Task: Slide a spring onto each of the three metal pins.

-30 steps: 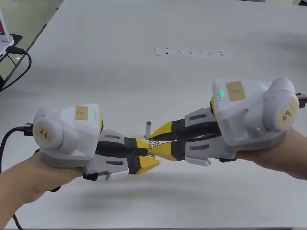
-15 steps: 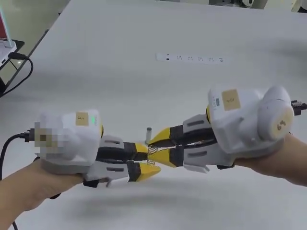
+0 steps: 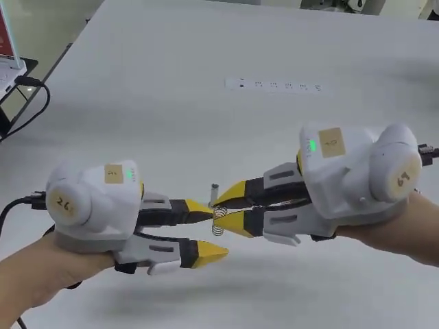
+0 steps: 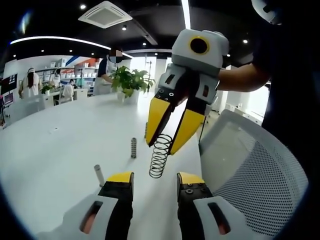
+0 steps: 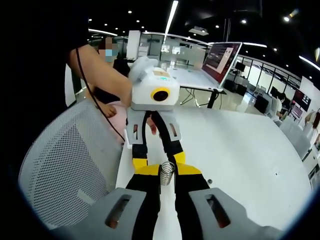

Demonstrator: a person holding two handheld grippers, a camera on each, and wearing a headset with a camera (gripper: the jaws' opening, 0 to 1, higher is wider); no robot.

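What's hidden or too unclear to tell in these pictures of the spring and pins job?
- Head view: the right tool and left tool cover the table around the pin, hiding its base and any neighbours.
- Head view: the pin is too small to tell whether it carries a spring.
- Right gripper view: the right tool's shut jaws hide the spring's held end.
- Head view: the power strip's markings are too small.

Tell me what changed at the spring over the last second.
The left gripper opened its jaws and let go of the spring. The right gripper stayed shut on the spring, holding it above the table; the metal pin behind them has not moved.
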